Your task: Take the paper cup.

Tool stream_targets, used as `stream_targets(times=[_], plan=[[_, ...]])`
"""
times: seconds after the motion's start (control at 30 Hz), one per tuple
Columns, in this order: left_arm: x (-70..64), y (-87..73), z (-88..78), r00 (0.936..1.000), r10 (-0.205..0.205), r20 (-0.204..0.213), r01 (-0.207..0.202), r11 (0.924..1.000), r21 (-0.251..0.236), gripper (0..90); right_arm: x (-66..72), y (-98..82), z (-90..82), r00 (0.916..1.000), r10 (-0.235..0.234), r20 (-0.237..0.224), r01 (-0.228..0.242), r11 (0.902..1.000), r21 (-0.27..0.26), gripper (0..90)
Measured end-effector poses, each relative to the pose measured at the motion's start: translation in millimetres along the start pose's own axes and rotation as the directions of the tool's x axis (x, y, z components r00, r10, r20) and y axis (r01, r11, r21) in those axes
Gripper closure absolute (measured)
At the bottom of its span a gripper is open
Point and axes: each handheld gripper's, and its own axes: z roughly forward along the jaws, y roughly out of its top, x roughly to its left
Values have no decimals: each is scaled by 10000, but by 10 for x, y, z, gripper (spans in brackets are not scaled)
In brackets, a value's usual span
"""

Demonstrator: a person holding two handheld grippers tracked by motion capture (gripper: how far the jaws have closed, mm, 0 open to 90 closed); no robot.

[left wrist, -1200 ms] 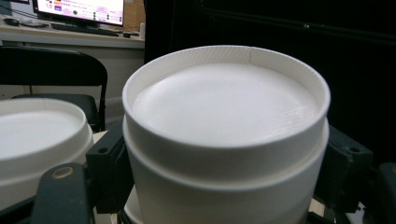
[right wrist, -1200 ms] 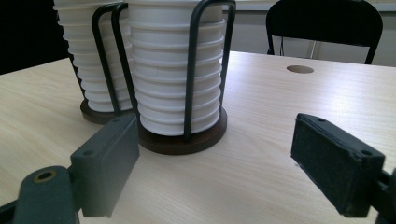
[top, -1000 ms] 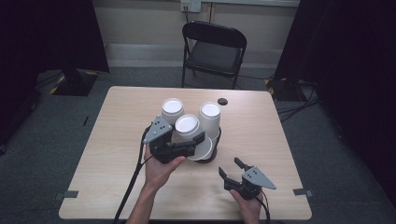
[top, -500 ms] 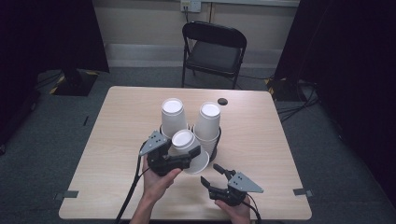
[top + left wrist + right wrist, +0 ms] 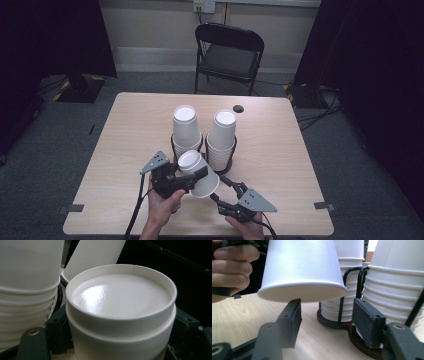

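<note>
Above table [image 5: 125, 150], cup [image 5: 197, 172] tilts, mouth toward the person.

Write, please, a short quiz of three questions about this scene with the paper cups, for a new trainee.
1. True or false: the left gripper is shut on an upside-down paper cup.
2. How many stacks of cups stand in the black wire holder on the table? A) one B) two C) three
3. Fill in: the right gripper has its jaws ____, close under the rim of the held cup.

Key
1. True: its jaws clamp the cup's narrow end, and the cup is lifted off the table.
2. B: the left stack and the right stack.
3. Open: the jaws have just been closing, but the pads do not press on anything.
</note>
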Motion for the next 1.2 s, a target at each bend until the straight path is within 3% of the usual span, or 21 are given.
stream_targets(times=[0.1, 0.17, 0.3, 0.5, 0.67, 0.83, 0.97, 1.1, 1.2], plan=[[-5, -28, -2, 9998, -163, 99, 162, 9998, 64, 209, 6, 19, 19, 9998, -199, -13, 199, 9998, 27, 407], [-3, -55, 8, 9979, -450, 465, 445, 9989, 119, 209, 3, 30, 38, 9997, -255, -60, 255, 9997, 27, 407], [-17, -104, 52, 9971, -530, 542, 514, 9982, 299, 209, 0, 58, 69, 9991, -422, -48, 422, 9991, -27, 410], [-57, -115, 93, 9937, -836, 744, 810, 9960, 376, 209, -11, 78, 127, 9985, -541, 55, 543, 9982, -243, 511], [-98, -129, 145, 9920, -822, 959, 765, 9952, 617, 206, -19, 96, 132, 9977, -677, 82, 681, 9950, -732, 602], [-98, -112, 131, 9949, -469, 894, 419, 9975, 565, 194, -35, 100, 121, 9953, -917, 301, 934, 9937, -625, 738], [-70, -94, 108, 9941, -464, 982, 413, 9977, 533, 169, -48, 109, 101, 9959, -857, 289, 881, 9917, -941, 791], [-44, -89, 90, 9949, -207, 987, 131, 9970, 767, 142, -38, 118, 81, 9965, -819, 146, 829, 9917, -983, 820], [-25, -99, 70, 9937, -291, 1086, 209, 9969, 762, 130, -29, 120, 65, 9963, -835, 181, 849, 9909, -1043, 829]])
